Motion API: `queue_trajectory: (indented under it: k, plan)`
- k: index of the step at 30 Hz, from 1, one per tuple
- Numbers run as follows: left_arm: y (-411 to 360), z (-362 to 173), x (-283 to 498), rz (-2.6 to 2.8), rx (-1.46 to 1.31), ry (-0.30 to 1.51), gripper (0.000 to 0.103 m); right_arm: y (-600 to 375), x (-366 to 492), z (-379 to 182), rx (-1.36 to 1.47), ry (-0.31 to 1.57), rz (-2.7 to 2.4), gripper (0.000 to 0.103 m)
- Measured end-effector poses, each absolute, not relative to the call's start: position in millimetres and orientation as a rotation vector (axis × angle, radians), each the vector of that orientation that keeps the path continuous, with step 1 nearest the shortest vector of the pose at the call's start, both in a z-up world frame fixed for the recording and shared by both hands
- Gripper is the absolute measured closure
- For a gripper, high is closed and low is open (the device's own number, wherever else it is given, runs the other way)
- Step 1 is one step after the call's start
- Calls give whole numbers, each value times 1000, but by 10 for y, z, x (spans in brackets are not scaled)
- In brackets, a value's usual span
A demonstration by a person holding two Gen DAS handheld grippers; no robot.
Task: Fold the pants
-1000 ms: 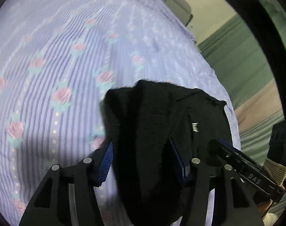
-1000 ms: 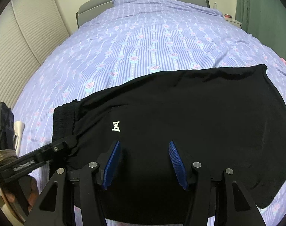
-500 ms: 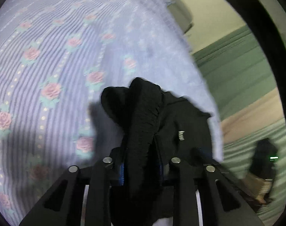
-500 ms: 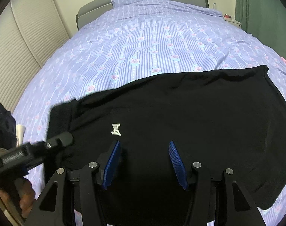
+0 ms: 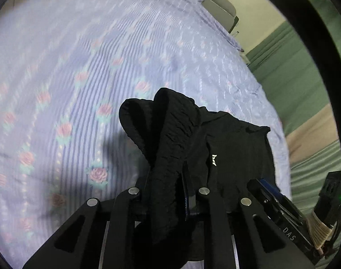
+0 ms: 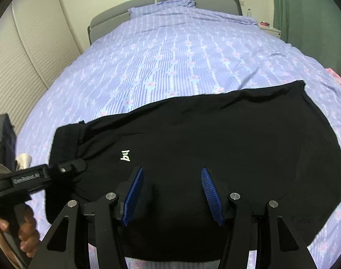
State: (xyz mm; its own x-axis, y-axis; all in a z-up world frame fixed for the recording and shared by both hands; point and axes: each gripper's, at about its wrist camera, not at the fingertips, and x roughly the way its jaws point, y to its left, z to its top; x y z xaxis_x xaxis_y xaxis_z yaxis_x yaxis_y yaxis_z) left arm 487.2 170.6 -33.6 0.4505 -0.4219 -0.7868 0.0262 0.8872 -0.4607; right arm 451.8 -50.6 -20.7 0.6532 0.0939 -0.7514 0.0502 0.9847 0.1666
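Left wrist view is showing black pants (image 5: 226, 152) lying on a bed (image 5: 80, 67) covered in lilac striped, rose-patterned bedding, with their ribbed waistband (image 5: 170, 139) bunching up into a ridge directly between the left tongs (image 5: 168, 192). Those tongs have just been closing, and the two arms are now pinching the waistband, which was lying loose between spread pads a second ago. The gathered band is rising clear of the bedding ahead of the tongs, casting a shadow to their left.

From the right wrist view, the rest of the pants are spreading flat and wide ahead of and beneath the right tongs (image 6: 171, 192), a small white logo (image 6: 125, 155) sitting just ahead of the left pad. The right tongs are hovering half spread, blue pads (image 6: 134, 192) apart and gripping nothing. A person's hand (image 6: 24, 228) is holding the left tool at that view's lower left.

Judging from this, the fold is only starting: one waistband end is secured and lifting, while the legs are lying untouched.
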Motion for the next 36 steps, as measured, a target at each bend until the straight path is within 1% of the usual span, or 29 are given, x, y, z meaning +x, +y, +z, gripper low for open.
queue_trajectory:
  k: [5, 9, 12, 16, 22, 28, 34, 36]
  plan:
    - [1158, 305, 4857, -238, -309, 998, 85, -839, 4362, 55, 198, 808, 11, 48]
    - [605, 669, 4852, -210, -221, 948, 85, -1277, 4212, 303, 226, 756, 14, 48]
    - [92, 837, 4866, -180, -158, 928, 85, -1679, 4107, 461, 218, 723, 19, 48]
    - [-547, 887, 4960, -129, -120, 932, 85, -2288, 4068, 570, 196, 714, 38, 48]
    - [-1513, 758, 5155, -87, -74, 971, 85, -3199, 4169, 628, 202, 750, 52, 48]
    - [-2357, 330, 5366, -124, -4, 1051, 85, -3827, 4229, 513, 199, 777, 14, 48]
    - [-2752, -129, 5475, -151, 22, 1141, 84, -4207, 4281, 174, 229, 844, -34, 48]
    - [-2799, -218, 5492, -186, -9, 1163, 78, -4270, 4280, 90, 241, 861, -40, 48]
